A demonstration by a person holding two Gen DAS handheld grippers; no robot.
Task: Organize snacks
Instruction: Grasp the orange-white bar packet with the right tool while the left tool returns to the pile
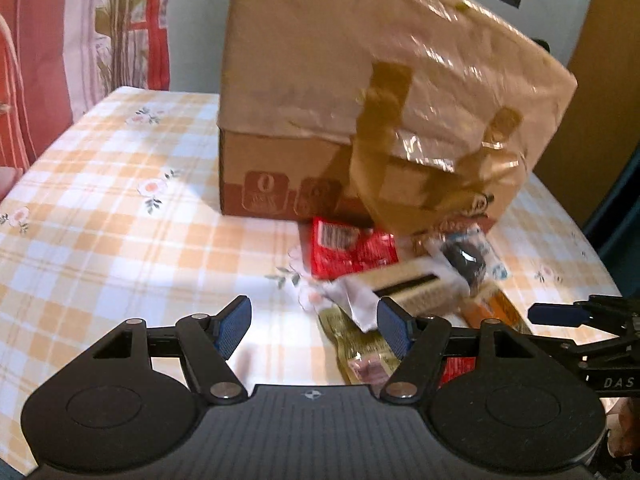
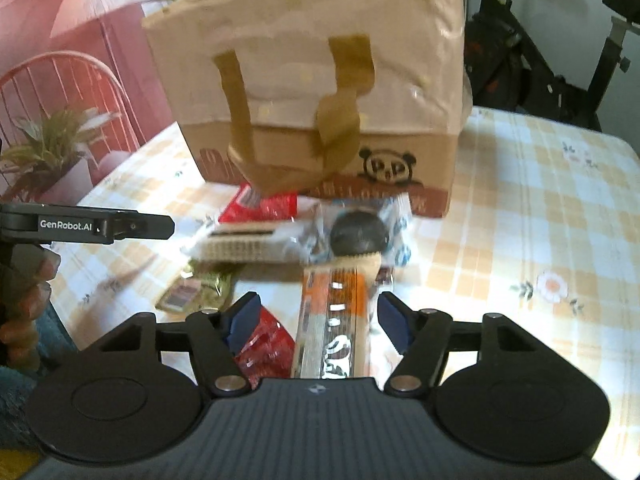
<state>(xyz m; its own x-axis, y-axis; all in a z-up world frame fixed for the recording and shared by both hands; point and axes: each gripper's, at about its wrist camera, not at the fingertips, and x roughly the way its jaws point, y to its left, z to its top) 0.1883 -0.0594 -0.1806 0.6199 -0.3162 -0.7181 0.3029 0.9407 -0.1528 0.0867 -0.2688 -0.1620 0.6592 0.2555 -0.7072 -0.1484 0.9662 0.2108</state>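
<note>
Two grippers: left gripper [image 1: 314,326] apart, empty | right gripper [image 2: 318,322] apart, over orange packet [image 2: 332,320] | snack pile beside bag [image 2: 320,80] on table [image 2: 540,200]

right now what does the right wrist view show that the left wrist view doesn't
Only the right wrist view: an exercise bike, a potted plant, and the panda logo seen clearly.

Only the left wrist view: a red and white curtain.

Both: the tan bag on the checked tablecloth, the snack pile with a red packet, and open fingers holding nothing.
</note>
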